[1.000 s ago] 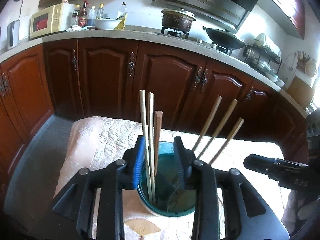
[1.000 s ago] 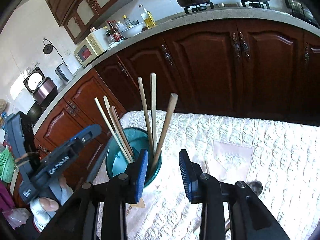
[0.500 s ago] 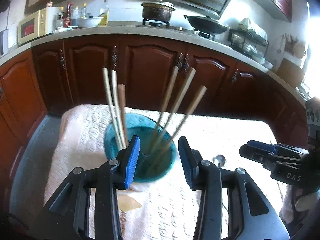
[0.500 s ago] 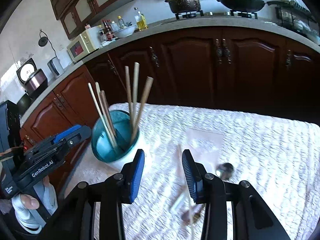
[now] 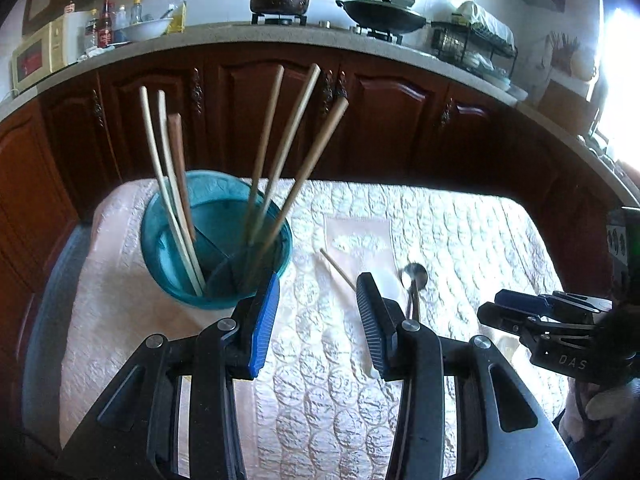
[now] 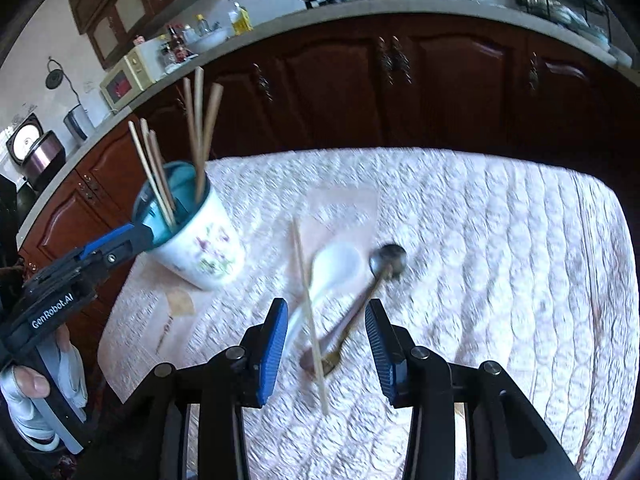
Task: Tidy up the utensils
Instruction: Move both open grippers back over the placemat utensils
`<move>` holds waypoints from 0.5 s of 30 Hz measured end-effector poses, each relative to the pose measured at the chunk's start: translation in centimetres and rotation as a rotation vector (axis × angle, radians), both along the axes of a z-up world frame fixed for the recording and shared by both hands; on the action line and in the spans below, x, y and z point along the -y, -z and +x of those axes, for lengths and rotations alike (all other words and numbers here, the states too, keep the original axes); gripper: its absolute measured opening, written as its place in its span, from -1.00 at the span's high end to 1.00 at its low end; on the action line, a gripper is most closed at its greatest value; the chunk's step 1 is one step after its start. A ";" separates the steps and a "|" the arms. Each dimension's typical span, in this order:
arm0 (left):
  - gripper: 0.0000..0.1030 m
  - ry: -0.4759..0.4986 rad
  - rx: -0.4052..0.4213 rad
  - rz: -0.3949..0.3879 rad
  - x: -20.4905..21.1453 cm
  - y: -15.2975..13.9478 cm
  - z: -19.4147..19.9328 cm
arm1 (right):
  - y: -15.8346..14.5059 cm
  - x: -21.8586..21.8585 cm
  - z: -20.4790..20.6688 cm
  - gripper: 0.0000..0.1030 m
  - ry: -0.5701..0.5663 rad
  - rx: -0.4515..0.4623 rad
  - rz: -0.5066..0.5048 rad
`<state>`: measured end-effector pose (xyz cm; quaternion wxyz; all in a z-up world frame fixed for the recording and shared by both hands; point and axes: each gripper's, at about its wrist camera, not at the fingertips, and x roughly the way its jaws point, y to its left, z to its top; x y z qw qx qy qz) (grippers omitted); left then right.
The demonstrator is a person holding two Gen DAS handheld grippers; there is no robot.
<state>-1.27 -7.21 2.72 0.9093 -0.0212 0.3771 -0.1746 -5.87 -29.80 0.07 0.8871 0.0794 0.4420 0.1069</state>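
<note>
A white flowered holder cup with a teal inside [image 6: 200, 248] [image 5: 216, 236] stands on the quilted table at the left, holding several chopsticks [image 5: 280, 148] in two compartments. A loose chopstick [image 6: 310, 316], a white ceramic spoon [image 6: 332, 268] and a metal spoon [image 6: 386, 260] lie on the cloth right of the cup; the metal spoon also shows in the left wrist view [image 5: 414, 276]. My right gripper [image 6: 326, 336] is open and empty, just above the loose utensils. My left gripper [image 5: 316, 320] is open and empty, right of and in front of the cup.
The table carries a white quilted cloth [image 6: 500, 240]. Dark wooden kitchen cabinets [image 5: 380, 120] run close behind it, with a counter holding a pot, a wok, bottles and a microwave. The table's left edge drops to a grey floor [image 5: 48, 300].
Both grippers have pulled back from the cup and shifted right. The right gripper now hangs over the loose chopstick and spoons. The left gripper's jaws, which straddled the cup, stand clear of it.
</note>
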 end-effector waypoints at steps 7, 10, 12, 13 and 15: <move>0.24 0.023 -0.057 0.010 0.3 2.7 0.4 | 2.3 0.2 0.8 0.26 -0.010 -0.054 0.022; 0.24 0.026 -0.101 0.012 0.2 4.2 0.7 | 3.2 -0.9 2.4 0.36 -0.041 -0.071 0.033; 0.24 0.021 -0.123 0.020 -0.1 5.1 0.9 | 4.0 -2.0 3.8 0.42 -0.068 -0.088 0.035; 0.24 0.020 -0.130 0.024 -0.1 5.4 1.0 | 4.2 -2.4 4.4 0.45 -0.078 -0.094 0.036; 0.24 0.016 -0.147 0.030 -0.3 6.0 1.3 | 4.9 -3.4 5.9 0.48 -0.101 -0.106 0.032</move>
